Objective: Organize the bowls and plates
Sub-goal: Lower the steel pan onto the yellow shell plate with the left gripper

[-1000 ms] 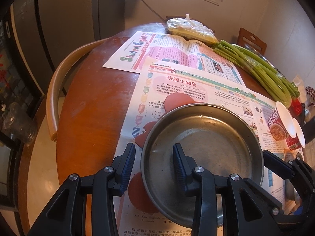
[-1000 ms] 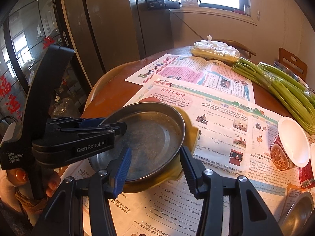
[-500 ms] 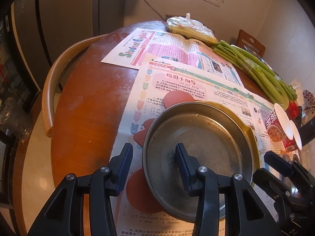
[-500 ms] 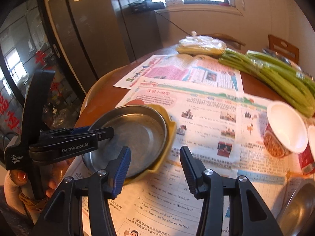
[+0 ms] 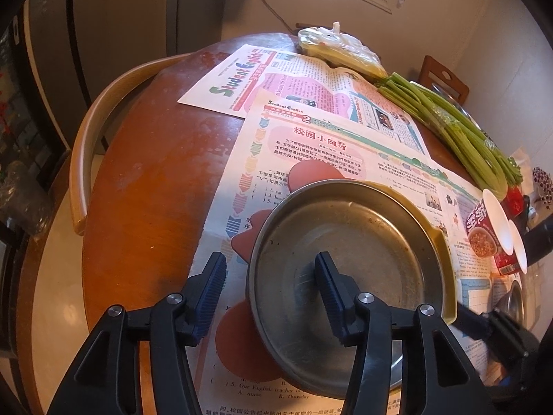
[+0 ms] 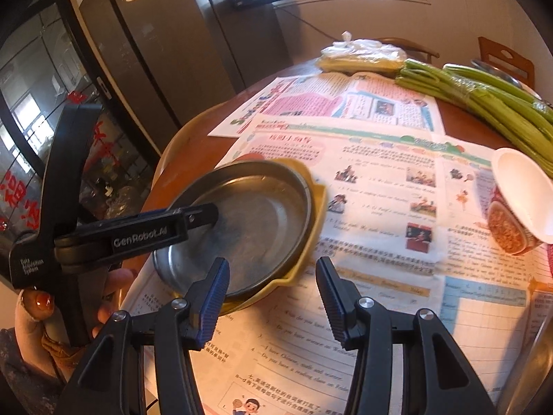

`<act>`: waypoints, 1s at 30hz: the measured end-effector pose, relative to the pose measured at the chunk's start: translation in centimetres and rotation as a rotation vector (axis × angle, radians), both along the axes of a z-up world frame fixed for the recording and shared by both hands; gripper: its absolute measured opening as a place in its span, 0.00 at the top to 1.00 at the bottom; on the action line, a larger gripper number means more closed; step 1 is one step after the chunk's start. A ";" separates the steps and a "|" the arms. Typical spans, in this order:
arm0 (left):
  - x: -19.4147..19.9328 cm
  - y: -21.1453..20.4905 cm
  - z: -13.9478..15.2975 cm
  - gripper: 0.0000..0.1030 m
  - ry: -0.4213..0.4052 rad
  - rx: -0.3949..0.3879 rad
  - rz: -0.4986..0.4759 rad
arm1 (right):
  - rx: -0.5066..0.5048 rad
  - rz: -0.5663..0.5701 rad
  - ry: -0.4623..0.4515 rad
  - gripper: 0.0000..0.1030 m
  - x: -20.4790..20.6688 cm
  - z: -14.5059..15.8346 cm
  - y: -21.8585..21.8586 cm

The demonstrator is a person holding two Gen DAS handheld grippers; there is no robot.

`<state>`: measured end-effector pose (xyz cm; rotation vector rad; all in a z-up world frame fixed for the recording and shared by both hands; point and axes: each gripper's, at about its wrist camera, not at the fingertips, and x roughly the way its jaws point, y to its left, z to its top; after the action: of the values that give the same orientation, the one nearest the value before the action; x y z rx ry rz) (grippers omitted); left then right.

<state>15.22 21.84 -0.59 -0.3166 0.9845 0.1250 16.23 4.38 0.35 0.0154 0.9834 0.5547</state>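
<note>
**Letting go of the metal plate on the yellow dish**

The biggest thing we see is the round wooden table (image 5: 145,186), with newspaper sheets (image 5: 345,131) spread over it. A bunch of green stalks (image 5: 459,128) lies at about 2 o'clock in the left wrist view, and a plastic bag (image 5: 338,50) sits at 12 o'clock. A noodle cup (image 5: 484,231) lies on its side at 3 o'clock.

Next comes our task's thing. The metal plate (image 5: 345,252) sits in the middle of the left wrist view, nested inside a yellow dish (image 6: 304,242). Both rest on the newspaper.

Our left tongs (image 5: 269,292) straddle the near rim of the metal plate at 6 o'clock, one finger inside and one outside. The jaws are opening, with the rim between them, and the pads look clear of it. Our right tongs (image 6: 273,297) hold nothing. Their jaws stand apart over the paper, just beside the yellow dish.

We think the step now is to let go cleanly. We should keep the left tongs level while they spread, so the inside finger does not drag the rim. Then we lift straight up. If we pull sideways, the plate could slide off the dish.
</note>
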 end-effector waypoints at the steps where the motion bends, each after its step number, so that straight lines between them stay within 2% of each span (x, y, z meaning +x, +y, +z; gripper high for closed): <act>1: 0.1 0.0 0.0 0.46 0.001 -0.004 -0.002 | 0.002 0.002 0.002 0.49 0.0 -0.1 0.1; 11: 0.7 -0.4 -0.3 0.45 0.009 -0.054 -0.018 | 0.013 0.006 0.012 0.49 0.2 -0.3 0.2; 21: 1.1 -1.6 -0.2 0.45 0.014 -0.048 -0.034 | 0.017 -0.002 0.019 0.48 0.3 -0.5 -0.3; 30: 2.6 -4.0 -0.1 0.45 0.020 -0.043 -0.064 | 0.025 -0.049 0.031 0.47 1.0 -0.6 -2.5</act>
<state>17.86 17.81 -0.73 -0.3235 1.0174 0.0487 17.24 1.91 -0.24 0.0708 1.0033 0.5229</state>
